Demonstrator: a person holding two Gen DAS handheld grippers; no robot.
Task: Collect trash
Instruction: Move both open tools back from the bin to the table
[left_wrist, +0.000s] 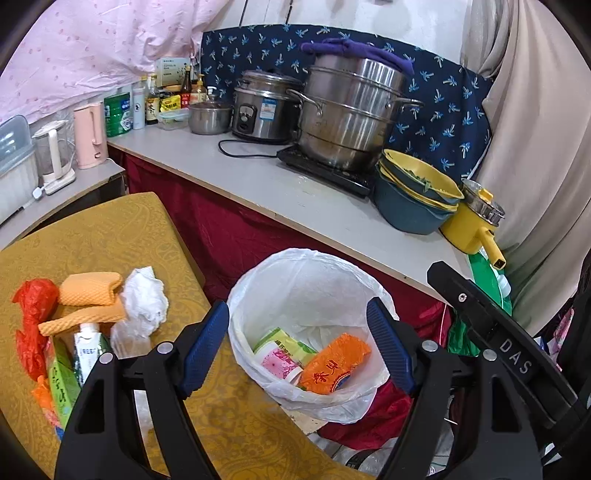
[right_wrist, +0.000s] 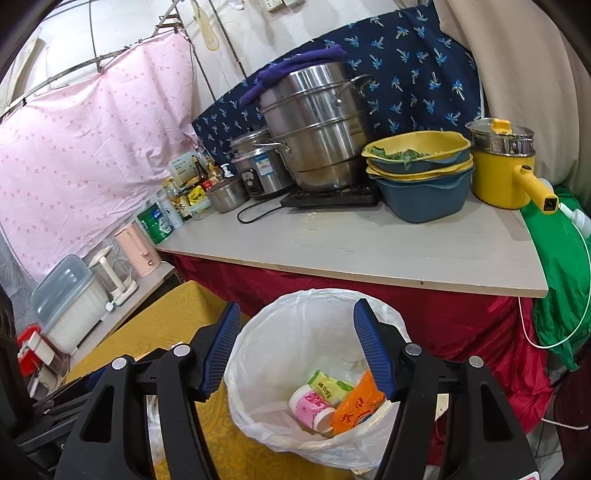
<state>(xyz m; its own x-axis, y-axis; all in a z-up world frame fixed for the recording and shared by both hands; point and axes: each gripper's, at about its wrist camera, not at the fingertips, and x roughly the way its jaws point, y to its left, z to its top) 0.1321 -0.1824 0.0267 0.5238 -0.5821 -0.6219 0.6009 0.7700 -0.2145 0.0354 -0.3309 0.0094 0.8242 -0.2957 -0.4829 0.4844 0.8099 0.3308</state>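
Observation:
A bin lined with a white bag stands beside the yellow-clothed table. Inside lie an orange packet, a pink cup and a green box. On the table lie a red plastic bag, orange foam netting, crumpled white tissue, a small carton and a green box. My left gripper is open and empty above the bin. My right gripper is open and empty above the bin; its black body shows in the left wrist view.
A grey counter behind the bin carries a steel steamer pot, a rice cooker, stacked bowls, a yellow pot and bottles. A pink kettle stands left. Red cloth hangs under the counter.

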